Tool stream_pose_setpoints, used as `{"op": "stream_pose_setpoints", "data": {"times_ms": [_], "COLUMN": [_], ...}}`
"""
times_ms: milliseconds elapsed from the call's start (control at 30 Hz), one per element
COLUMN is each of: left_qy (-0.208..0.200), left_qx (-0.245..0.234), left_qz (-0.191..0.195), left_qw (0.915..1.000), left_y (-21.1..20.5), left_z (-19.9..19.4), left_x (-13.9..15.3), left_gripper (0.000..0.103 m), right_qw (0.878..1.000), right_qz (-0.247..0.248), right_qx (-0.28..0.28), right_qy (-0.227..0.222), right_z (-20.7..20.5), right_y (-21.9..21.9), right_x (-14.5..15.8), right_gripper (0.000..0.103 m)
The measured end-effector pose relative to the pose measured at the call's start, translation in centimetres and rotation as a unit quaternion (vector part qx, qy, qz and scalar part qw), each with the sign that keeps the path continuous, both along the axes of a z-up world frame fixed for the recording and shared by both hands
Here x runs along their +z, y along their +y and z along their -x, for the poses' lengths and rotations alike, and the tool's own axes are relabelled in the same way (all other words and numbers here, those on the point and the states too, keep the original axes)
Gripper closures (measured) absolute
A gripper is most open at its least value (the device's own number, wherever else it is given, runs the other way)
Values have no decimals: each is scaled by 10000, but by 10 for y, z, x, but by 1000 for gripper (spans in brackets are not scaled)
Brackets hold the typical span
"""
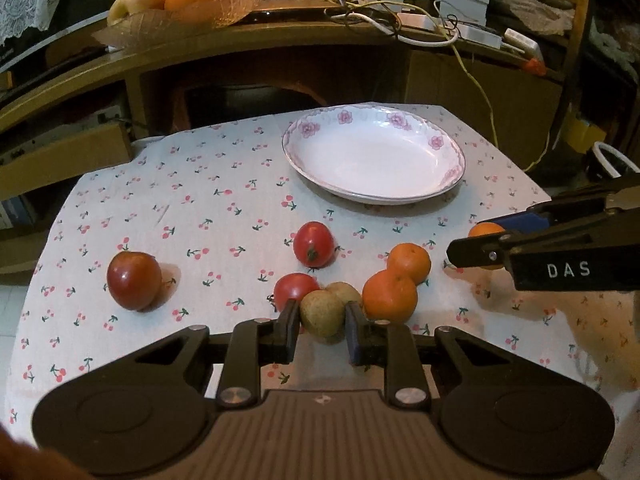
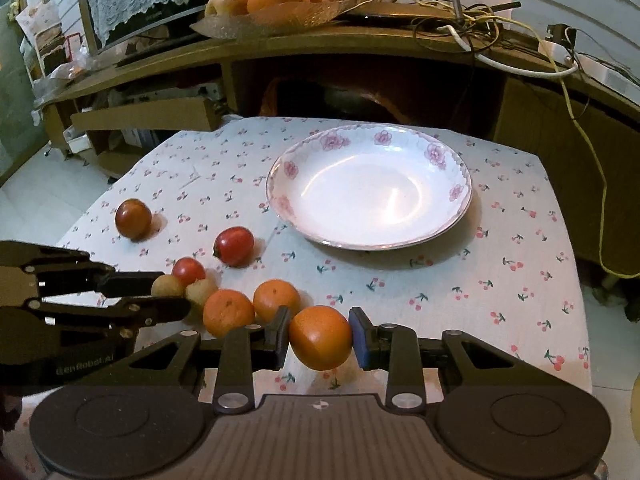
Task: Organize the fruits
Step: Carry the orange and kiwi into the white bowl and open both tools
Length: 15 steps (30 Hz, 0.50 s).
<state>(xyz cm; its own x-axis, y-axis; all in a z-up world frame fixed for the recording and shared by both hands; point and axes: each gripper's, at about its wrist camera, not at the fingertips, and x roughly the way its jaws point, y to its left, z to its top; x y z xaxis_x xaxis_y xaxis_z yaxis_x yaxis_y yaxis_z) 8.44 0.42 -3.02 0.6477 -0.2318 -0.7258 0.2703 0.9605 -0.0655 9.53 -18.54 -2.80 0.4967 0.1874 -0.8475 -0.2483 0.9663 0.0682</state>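
Left gripper (image 1: 322,326) jaws clamped on fuzzy brown kiwi (image 1: 322,312); right gripper (image 2: 320,338) jaws clamped on round orange tangerine (image 2: 320,337). Both near edge of cherry-print tabletop (image 1: 200,200); white floral plate (image 1: 374,156) far, bare.

Your left gripper (image 1: 322,326) angles down at the table, jaws clamped on a kiwi (image 1: 322,314). Your right gripper (image 2: 320,338) tilts steeper, squeezing an orange (image 2: 320,338).
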Motion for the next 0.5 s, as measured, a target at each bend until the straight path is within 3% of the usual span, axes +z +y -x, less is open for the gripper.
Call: {"op": "stream_pose_setpoints", "data": {"times_ms": [500], "left_qy": [-119], "left_qx": [-32], "left_qz": [124], "left_qw": [9998], "left_y": [1], "left_z": [-11], "left_x": [18], "left_gripper": [74], "right_qw": [9995], "right_qz": [-189], "right_qx": [-146], "right_qy": [-197], "right_z": [-19], "right_y": [-1], "right_x": [13], "right_gripper": [70]}}
